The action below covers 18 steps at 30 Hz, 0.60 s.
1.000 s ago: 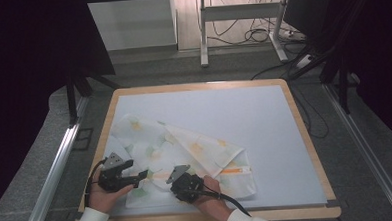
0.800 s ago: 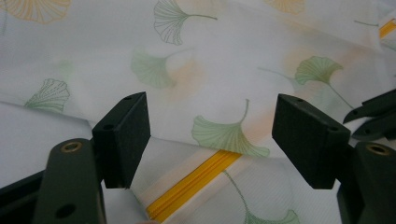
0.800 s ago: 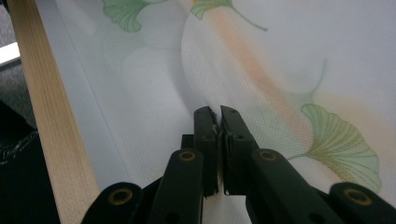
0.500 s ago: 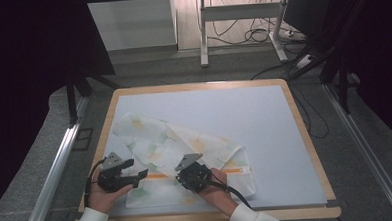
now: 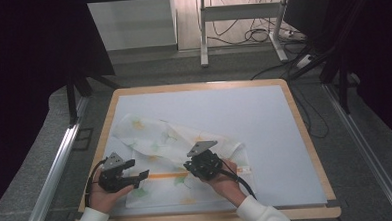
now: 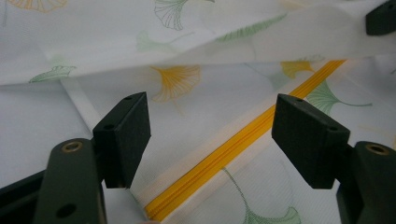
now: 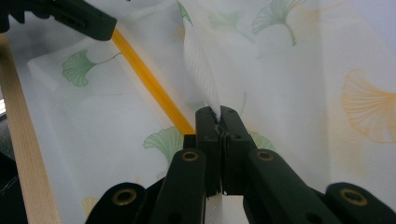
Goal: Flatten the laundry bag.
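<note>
High view: folding a leaf-print cloth on the table, one edge pinched and lifted

Biggest thing first: the cloth sprawls ahead of both grippers, half bunched, and its yellow stripe runs between them. Right gripper is clamped tight on a raised fold of the cloth, probably so that layer can be carried over the rest. Left gripper is wide open with nothing in it, hovering right over the stripe near the cloth's near edge; looks like it's lining up to grab or pin that side. Nothing really blocks either one, apart from the loose fold hanging ahead of the left gripper. Wooden table edge sits off to the right gripper's left.
</note>
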Tool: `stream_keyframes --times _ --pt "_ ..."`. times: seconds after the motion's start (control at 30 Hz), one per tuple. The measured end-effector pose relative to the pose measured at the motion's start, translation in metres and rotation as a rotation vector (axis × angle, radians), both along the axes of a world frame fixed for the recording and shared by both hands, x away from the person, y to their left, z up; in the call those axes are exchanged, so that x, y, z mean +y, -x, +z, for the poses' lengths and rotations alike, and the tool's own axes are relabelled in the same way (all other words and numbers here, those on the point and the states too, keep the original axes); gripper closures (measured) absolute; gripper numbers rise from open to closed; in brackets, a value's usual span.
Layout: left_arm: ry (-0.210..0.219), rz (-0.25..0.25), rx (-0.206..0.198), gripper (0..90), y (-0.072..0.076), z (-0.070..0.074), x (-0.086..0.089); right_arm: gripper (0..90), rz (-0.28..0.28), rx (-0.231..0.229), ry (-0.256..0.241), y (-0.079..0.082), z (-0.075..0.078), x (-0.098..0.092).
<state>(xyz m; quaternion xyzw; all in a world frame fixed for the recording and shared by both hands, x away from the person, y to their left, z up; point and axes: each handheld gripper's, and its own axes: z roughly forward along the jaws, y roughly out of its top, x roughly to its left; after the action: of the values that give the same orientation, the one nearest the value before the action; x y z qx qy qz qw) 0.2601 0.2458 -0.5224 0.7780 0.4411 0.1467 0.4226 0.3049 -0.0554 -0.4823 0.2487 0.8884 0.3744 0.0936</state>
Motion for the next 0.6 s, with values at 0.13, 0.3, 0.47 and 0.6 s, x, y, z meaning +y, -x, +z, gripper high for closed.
stream_keyframes --times 0.13,0.3,0.47,0.6 --pt "-0.003 0.001 0.002 27.8 0.000 -0.001 -0.001 87.0 -0.017 -0.009 -0.013 -0.004 0.005 -0.007" --pt "-0.013 -0.005 0.006 27.8 0.000 -0.001 0.000 87.0 -0.039 -0.017 -0.028 -0.010 0.010 -0.016" --pt "-0.023 -0.008 0.008 27.8 -0.001 -0.002 -0.002 87.1 -0.054 -0.019 -0.041 -0.014 0.013 -0.022" --pt "-0.028 -0.009 0.010 27.8 -0.001 -0.002 -0.002 87.1 -0.061 -0.022 -0.053 -0.016 0.016 -0.025"
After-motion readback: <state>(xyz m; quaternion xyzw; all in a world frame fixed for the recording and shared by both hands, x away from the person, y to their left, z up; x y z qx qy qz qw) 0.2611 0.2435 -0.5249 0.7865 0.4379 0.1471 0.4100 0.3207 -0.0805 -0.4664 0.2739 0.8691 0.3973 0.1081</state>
